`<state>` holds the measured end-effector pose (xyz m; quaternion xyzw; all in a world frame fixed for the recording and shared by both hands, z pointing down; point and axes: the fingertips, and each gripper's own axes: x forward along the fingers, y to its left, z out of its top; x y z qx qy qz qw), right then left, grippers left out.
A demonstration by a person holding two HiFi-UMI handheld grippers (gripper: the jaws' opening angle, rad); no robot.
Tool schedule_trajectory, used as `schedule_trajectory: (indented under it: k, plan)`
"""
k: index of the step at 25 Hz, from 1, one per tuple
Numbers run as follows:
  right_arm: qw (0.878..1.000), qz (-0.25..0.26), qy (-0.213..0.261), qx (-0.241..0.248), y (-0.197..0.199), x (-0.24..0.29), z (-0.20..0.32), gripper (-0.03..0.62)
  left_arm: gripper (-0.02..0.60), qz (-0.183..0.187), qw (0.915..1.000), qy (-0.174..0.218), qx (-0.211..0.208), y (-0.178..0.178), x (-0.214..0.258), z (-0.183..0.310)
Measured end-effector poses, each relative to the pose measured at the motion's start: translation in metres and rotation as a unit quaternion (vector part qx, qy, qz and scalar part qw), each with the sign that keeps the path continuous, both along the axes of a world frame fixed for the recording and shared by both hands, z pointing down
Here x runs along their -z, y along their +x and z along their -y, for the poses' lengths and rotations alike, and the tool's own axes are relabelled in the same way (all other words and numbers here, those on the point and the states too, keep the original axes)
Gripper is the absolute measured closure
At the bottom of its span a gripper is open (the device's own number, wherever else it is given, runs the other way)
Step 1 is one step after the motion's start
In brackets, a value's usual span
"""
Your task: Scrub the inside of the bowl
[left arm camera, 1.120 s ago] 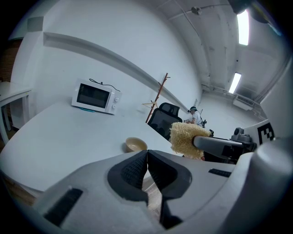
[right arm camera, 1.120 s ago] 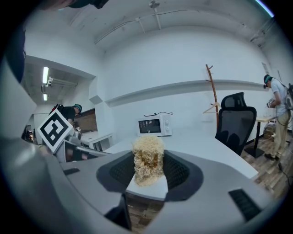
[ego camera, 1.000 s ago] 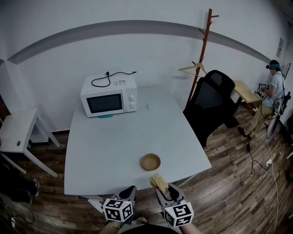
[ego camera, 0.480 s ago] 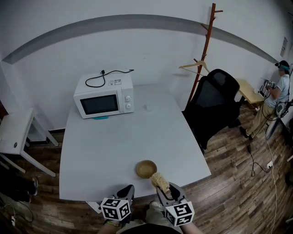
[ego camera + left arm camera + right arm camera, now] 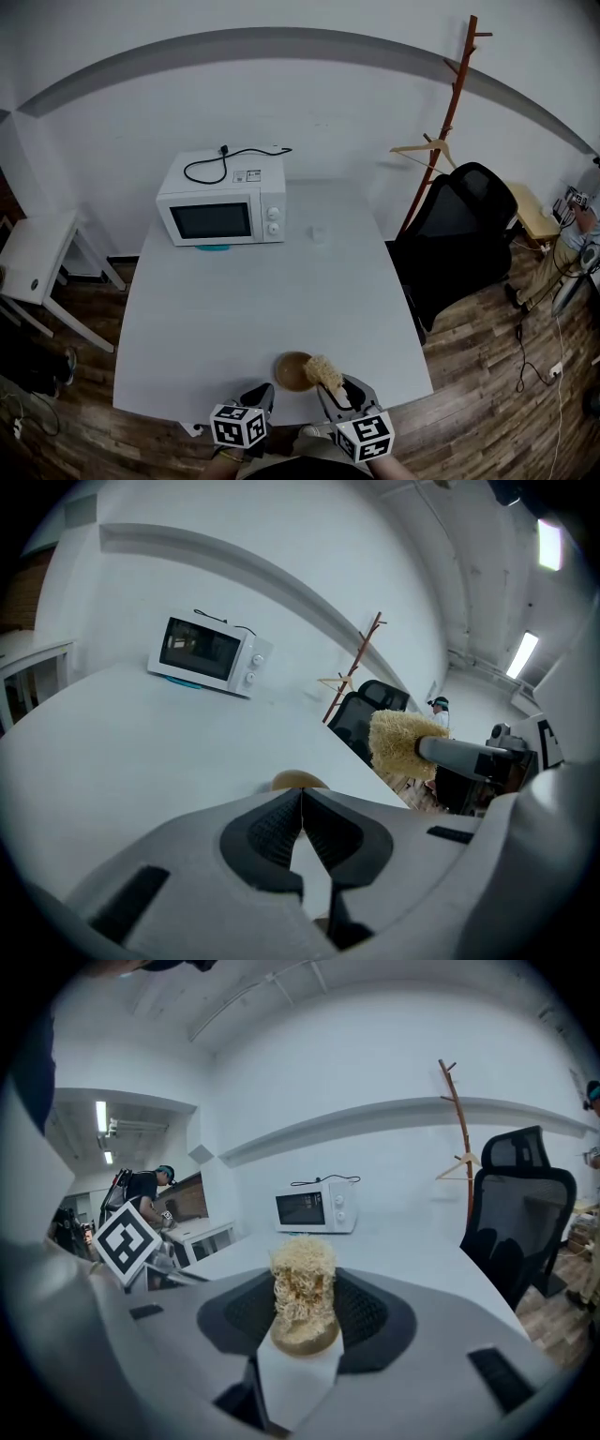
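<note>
The right gripper (image 5: 330,382) clamps a scrubber (image 5: 323,370) over the bowl (image 5: 292,371) on the table (image 5: 234,291), while the left gripper (image 5: 261,397) is closed and empty.

A pale grey, rectangular table (image 5: 234,309) with a smooth matte top stands on the dark wood-plank floor (image 5: 487,366). At its far left corner sits a white box-shaped microwave oven (image 5: 223,200), door facing the near edge, with a flat teal object (image 5: 213,247) showing beneath its front. Just right of the oven is a small pale cup-like object (image 5: 319,234), too small to identify. A round tan wooden bowl (image 5: 287,371) rests upright near the near edge.
</note>
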<state>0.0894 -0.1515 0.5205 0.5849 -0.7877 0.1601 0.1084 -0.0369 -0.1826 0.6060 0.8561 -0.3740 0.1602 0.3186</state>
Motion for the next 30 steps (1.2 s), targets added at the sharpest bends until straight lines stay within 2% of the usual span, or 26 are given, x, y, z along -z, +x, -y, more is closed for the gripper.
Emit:
schedule_trajectory:
  k: [9, 15, 16, 18, 19, 25, 30]
  plan:
    - [0.998, 0.002, -0.02, 0.055, 0.008, -0.015, 0.037, 0.421, 0.561, 0.021, 0.9984, -0.051, 0.011, 0.019, -0.035, 0.02]
    - [0.996, 0.005, -0.029, 0.08, 0.012, -0.026, 0.048, 0.421, 0.558, 0.022, 0.9947, -0.085, 0.054, 0.019, -0.055, 0.032]
    - [0.996, 0.005, -0.031, 0.083, 0.013, -0.027, 0.049, 0.421, 0.55, 0.019, 0.994, -0.09, 0.059, 0.021, -0.057, 0.033]
    - [0.995, 0.006, -0.032, 0.09, 0.014, -0.029, 0.051, 0.421, 0.471, 0.014, 0.9928, -0.101, 0.064, 0.024, -0.062, 0.035]
    - [0.995, 0.007, -0.033, 0.093, 0.015, -0.03, 0.052, 0.421, 0.465, 0.014, 0.992, -0.106, 0.066, 0.025, -0.065, 0.036]
    - [0.993, 0.004, -0.038, 0.108, 0.021, -0.035, 0.055, 0.419, 0.466, 0.011, 0.9872, -0.133, 0.087, 0.029, -0.082, 0.038]
    - [0.992, 0.003, -0.04, 0.117, 0.025, -0.041, 0.056, 0.421, 0.519, 0.012, 0.9858, -0.135, 0.099, 0.03, -0.088, 0.041]
